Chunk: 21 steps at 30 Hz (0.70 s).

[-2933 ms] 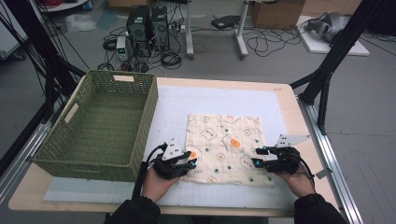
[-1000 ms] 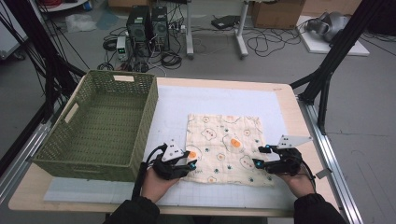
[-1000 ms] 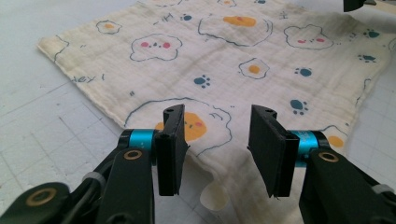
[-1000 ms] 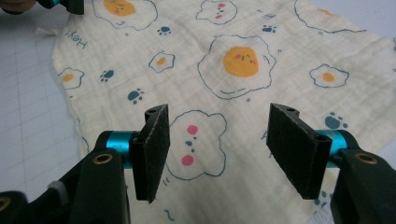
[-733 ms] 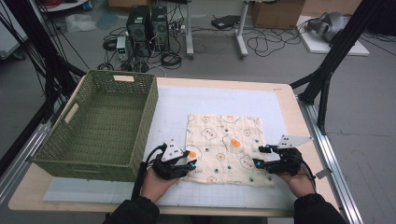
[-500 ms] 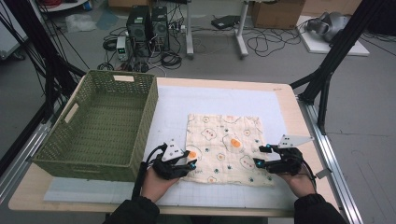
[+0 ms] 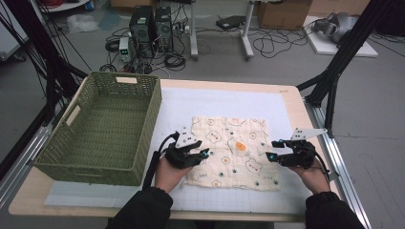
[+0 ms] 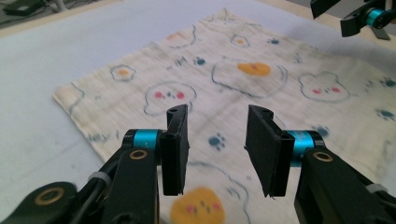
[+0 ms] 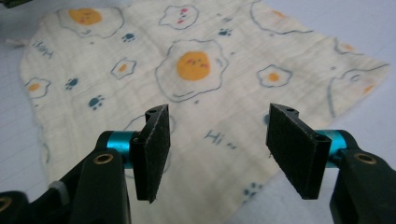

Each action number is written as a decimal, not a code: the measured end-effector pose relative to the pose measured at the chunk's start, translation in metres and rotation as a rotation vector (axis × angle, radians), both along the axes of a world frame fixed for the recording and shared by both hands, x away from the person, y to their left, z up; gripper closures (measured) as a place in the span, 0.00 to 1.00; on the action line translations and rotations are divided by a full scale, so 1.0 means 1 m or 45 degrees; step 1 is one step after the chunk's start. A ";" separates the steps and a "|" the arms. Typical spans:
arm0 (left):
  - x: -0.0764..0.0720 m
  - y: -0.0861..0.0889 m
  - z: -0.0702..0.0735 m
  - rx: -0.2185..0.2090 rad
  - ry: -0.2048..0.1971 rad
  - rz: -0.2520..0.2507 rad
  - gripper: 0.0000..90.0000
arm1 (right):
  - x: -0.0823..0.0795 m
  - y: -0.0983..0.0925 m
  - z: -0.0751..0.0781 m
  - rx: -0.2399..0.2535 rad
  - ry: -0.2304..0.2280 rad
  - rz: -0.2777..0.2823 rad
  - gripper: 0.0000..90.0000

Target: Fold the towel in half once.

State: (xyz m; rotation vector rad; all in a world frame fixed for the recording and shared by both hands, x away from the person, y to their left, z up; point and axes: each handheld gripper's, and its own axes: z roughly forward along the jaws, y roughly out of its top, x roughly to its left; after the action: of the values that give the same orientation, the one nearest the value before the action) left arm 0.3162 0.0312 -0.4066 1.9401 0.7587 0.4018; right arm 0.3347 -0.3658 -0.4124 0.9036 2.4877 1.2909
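Observation:
A cream cloth (image 7: 234,143) printed with fried eggs, bears and paw marks lies spread flat on the white mat (image 7: 215,102). My left gripper (image 7: 206,153) hovers over the cloth's near left edge and points right. In the left gripper view the gripper (image 8: 218,113) is open above the cloth (image 8: 243,70); its jaws have just been closing a little, with nothing between the pads. My right gripper (image 7: 270,150) is at the cloth's right edge and points left. In the right gripper view it (image 9: 219,112) stands open over the cloth (image 9: 196,65), with nothing in it.
An empty green woven basket (image 7: 102,129) stands on the left side of the table, close to my left hand. Black frame struts (image 7: 334,81) rise at the table's right edge. In the left gripper view, the other gripper (image 8: 359,18) is at the far top right.
Both hands have shifted a little away from the person. The left gripper has moved further over the cloth's left edge. The cloth lies as before.

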 end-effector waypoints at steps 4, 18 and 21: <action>0.020 -0.005 0.002 -0.041 0.003 0.077 0.69 | 0.018 -0.004 0.012 -0.018 -0.005 -0.021 0.45; 0.082 -0.012 -0.013 0.005 0.140 0.298 0.70 | 0.076 -0.003 0.020 -0.037 0.026 -0.126 0.47; 0.086 -0.012 -0.020 0.041 0.175 0.329 0.70 | 0.081 0.000 0.013 -0.052 0.047 -0.146 0.48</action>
State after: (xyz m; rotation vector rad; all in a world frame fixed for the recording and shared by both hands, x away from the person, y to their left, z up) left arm 0.4024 0.0196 -0.4268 1.9195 1.1046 0.4411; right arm 0.4155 -0.3659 -0.3995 1.0524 2.4406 1.1939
